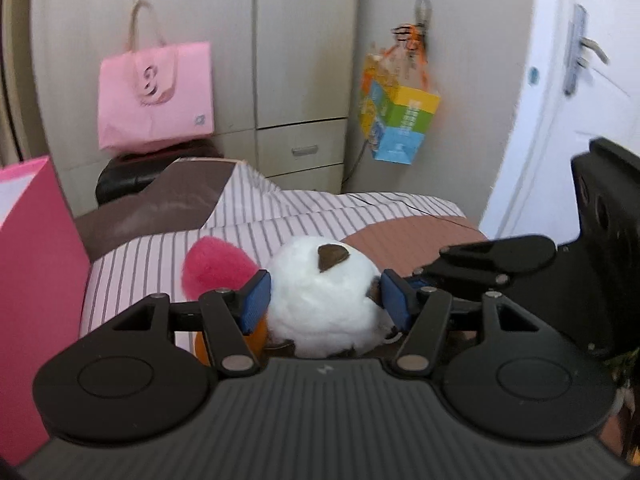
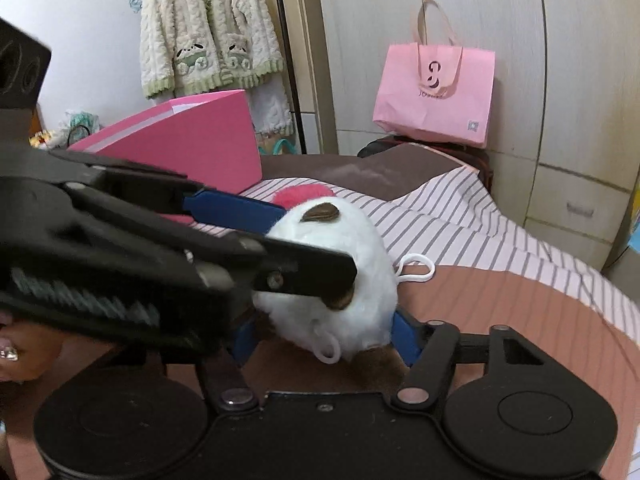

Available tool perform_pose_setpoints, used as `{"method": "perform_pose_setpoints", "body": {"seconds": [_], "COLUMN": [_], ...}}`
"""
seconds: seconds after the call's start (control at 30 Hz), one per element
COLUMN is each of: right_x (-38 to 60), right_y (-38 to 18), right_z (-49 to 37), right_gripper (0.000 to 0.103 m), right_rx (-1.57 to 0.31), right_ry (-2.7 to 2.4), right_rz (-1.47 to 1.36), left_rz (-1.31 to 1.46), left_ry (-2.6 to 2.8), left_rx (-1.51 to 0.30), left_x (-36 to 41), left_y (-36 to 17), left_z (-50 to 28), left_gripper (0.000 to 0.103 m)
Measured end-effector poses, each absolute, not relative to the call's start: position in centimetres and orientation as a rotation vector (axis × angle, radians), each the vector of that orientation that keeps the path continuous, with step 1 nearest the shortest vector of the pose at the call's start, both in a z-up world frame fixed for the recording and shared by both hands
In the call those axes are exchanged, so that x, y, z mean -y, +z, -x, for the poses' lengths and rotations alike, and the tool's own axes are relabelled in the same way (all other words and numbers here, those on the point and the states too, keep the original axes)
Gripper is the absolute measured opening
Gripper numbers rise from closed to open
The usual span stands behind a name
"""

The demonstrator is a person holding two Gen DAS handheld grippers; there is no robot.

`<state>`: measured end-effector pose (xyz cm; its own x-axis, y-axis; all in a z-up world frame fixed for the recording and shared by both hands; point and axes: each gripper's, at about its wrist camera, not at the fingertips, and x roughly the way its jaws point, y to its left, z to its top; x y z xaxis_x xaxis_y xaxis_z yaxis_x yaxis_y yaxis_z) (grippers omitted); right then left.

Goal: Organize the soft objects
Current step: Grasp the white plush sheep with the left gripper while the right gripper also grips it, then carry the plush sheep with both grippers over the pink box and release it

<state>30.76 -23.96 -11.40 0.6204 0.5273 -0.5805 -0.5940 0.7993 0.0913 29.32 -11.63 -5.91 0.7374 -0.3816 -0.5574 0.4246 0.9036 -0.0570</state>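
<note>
Your left gripper (image 1: 324, 300) has its blue pads pressed into either side of the white plush toy (image 1: 320, 300), clamped on its round fluffy body, which bulges between them. Your right gripper (image 2: 320, 338) comes in from the other side of the same toy, its blue pads flanking the lower part of the white plush toy (image 2: 352, 280); you cannot tell from these views whether those pads are squeezing it or only sitting beside it. The toy sits over the bed (image 1: 168, 256), above the striped sheet and near the brown blanket patch (image 2: 500, 300). A fuzzy magenta plush piece (image 1: 216, 270) shows just behind the toy on its left, and an orange bit (image 1: 256, 340) peeks out beneath your left pad. A bright pink open box (image 2: 192, 148) stands on the bed further left. A pale pink paper bag (image 1: 156, 96) rests against the wardrobe (image 1: 304, 60) behind.
</note>
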Motion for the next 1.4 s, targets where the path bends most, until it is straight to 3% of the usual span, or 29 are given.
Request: {"method": "perform_pose_setpoints", "body": {"seconds": [1.13, 1.4], "right_x": [23.2, 22.8], "right_y": [-8.9, -7.8], "right_z": [-16.2, -14.5], "right_gripper": [0.064, 0.065], "right_rx": [-0.457, -0.521], "right_ry": [0.265, 0.277], "right_rz": [0.152, 0.083], "left_rz": [0.023, -0.027], "left_ry": [-0.715, -0.679], "left_rx": [-0.385, -0.431], "left_x": [10.0, 9.8], "left_y": [-5.6, -4.4], "left_z": [-17.7, -15.3], "left_gripper": [0.058, 0.058]}}
